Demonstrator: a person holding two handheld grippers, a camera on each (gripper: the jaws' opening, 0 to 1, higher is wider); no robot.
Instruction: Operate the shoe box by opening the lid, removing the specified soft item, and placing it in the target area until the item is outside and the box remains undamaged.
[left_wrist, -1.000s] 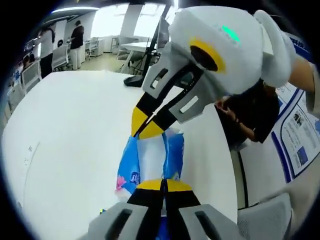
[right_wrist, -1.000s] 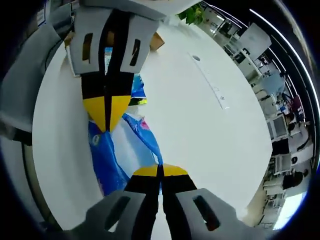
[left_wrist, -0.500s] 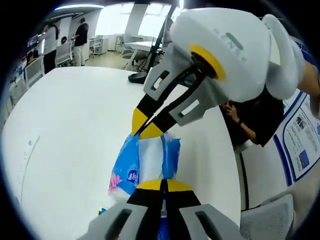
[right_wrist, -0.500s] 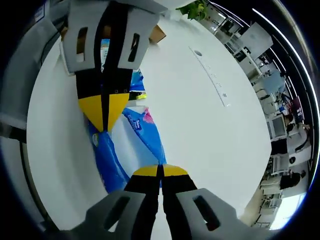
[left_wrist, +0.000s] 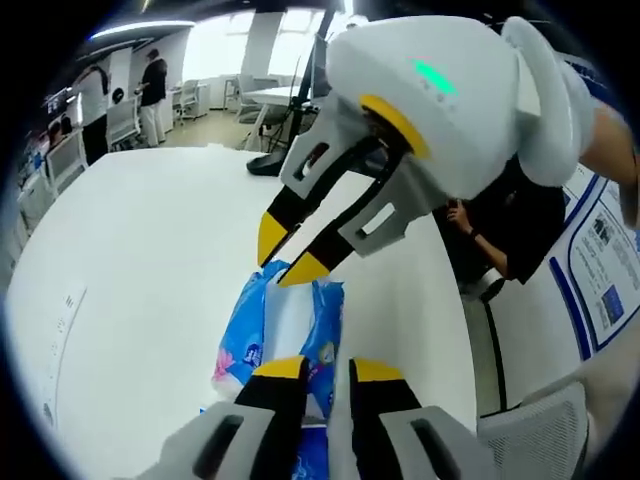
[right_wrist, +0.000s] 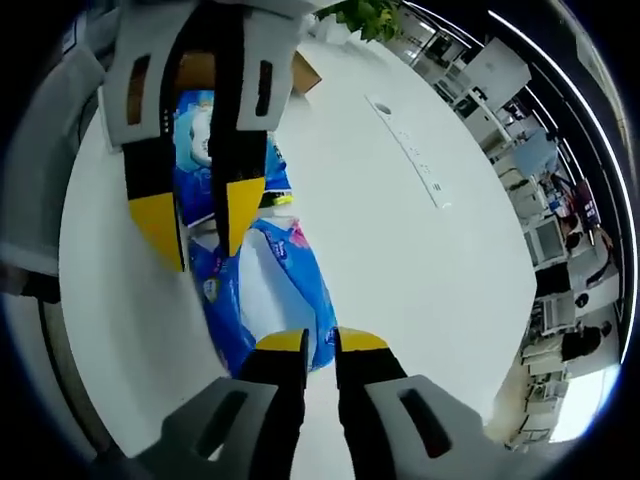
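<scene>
A soft blue-and-white tissue pack (left_wrist: 285, 325) lies on the white table (left_wrist: 140, 250), just beyond my left gripper (left_wrist: 328, 372), whose jaws stand apart and touch nothing. My right gripper (left_wrist: 288, 255) comes in from the upper right, open, its tips just above the pack's far end. In the right gripper view the same pack (right_wrist: 270, 275) lies between my right gripper (right_wrist: 321, 345) and the left gripper (right_wrist: 200, 222), both open. A brown cardboard box (right_wrist: 305, 68) shows behind the left gripper.
A second blue printed pack (right_wrist: 205, 130) lies near the box. A power strip (right_wrist: 412, 152) is set in the table, with a plant (right_wrist: 365, 15) beyond. A person in dark clothes (left_wrist: 505, 235) sits at the table's right edge; people (left_wrist: 155, 80) stand far off.
Both grippers have gone from shut to open and let go of the tissue pack, which now rests on the table between them.
</scene>
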